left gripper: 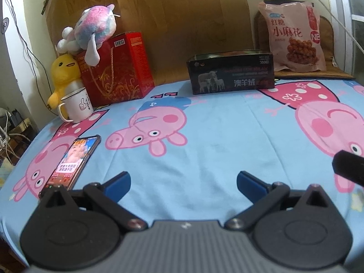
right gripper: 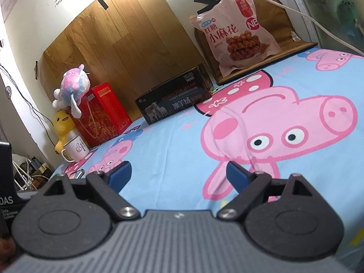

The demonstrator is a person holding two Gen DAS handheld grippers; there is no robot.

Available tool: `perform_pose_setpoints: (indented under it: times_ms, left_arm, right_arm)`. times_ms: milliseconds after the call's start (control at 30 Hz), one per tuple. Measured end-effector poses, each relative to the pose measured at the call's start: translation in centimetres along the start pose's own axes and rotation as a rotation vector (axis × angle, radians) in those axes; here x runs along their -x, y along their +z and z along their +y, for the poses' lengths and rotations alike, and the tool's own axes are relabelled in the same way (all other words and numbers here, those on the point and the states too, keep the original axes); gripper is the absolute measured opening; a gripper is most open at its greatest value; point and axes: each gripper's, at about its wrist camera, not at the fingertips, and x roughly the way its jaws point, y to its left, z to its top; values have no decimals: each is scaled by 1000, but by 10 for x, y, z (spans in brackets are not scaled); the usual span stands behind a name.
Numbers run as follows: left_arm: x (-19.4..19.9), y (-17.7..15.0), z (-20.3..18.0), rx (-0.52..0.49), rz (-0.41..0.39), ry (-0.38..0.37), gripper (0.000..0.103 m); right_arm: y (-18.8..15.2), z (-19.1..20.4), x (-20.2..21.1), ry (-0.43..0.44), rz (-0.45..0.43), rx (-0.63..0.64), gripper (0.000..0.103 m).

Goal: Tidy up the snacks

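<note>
Both hand-held grippers hover low over the near part of a bed covered by a blue cartoon-pig sheet point(left gripper: 204, 132). The left gripper point(left gripper: 183, 182) has its blue-padded jaws spread wide with nothing but sheet between them. The right gripper point(right gripper: 178, 175) likewise stands wide apart and empty; in the left wrist view one black part of it point(left gripper: 348, 166) shows at the right edge, just beside the left gripper.

The snack bag point(left gripper: 293, 36), pink with a picture of brown twisted snacks, stands upright at the far right of the bed, leaning against a brown cushion point(left gripper: 327, 38) at the wall. It is well apart from both grippers, far ahead and to the right of the left one, and far ahead of the right one point(right gripper: 236, 31).

Just left of the bag, at the far edge of the sheet, sits an open-topped black box point(left gripper: 229, 72) printed with sheep. It too lies well apart from both grippers.

At the far left stand a red gift bag point(left gripper: 118, 68) with a pink-and-blue plush toy point(left gripper: 95, 29) lying on top, a yellow plush duck point(left gripper: 62, 75) beside it, and a white mug point(left gripper: 77, 107) in front of the duck. A phone point(left gripper: 72, 161) with a lit screen lies flat on the sheet, near the left gripper's left finger.
</note>
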Motion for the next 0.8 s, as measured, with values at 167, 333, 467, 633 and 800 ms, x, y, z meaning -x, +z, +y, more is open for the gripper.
perform_pose_setpoints:
  times_ms: [167, 333, 467, 633, 800]
  left_arm:
    - [-4, -2, -2, -6, 16, -15, 103]
    - [-6, -3, -2, -7, 32, -34, 103]
    - [-8, -4, -2, 0, 48, -50, 103]
    - [-10, -4, -2, 7, 56, -51, 103]
    - [-11, -5, -2, 8, 68, -58, 103]
  right_arm:
    - [-2, -1, -3, -4, 11, -4, 92]
    - [-3, -1, -6, -6, 18, -2, 92]
    - [-4, -1, -8, -8, 25, -2, 92]
    - [-5, -1, -9, -11, 29, -4, 92]
    - [-5, 0, -10, -11, 33, -3, 92]
